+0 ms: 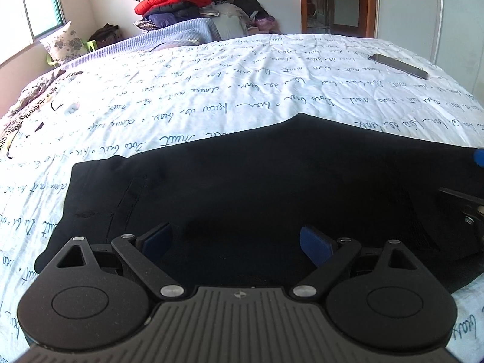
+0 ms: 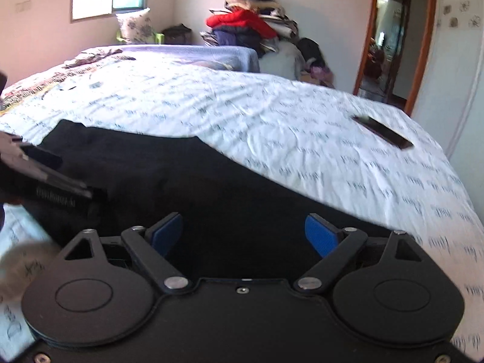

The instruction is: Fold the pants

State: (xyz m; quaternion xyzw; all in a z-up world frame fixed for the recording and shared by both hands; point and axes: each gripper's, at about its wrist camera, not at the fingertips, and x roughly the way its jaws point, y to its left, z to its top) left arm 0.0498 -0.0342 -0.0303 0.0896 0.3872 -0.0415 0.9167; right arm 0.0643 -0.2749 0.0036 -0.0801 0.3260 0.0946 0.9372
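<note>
Fingers of left gripper spread wide w/ nothing between the blue pads, poised over black pants; right gripper likewise wide apart (contact unclear). Pants lie flat at near edge of bed sheet; phone far right.

Light: daylight from the window at upper left – my bedsheet glares near white.
Shadows: soft; my black pants swallow nearly all detail.
Blur: my right view smears, the sheet's writing unreadable; the left is crisp.
Distortion: fisheye bends the doorframe – corners vignette dark.
</note>
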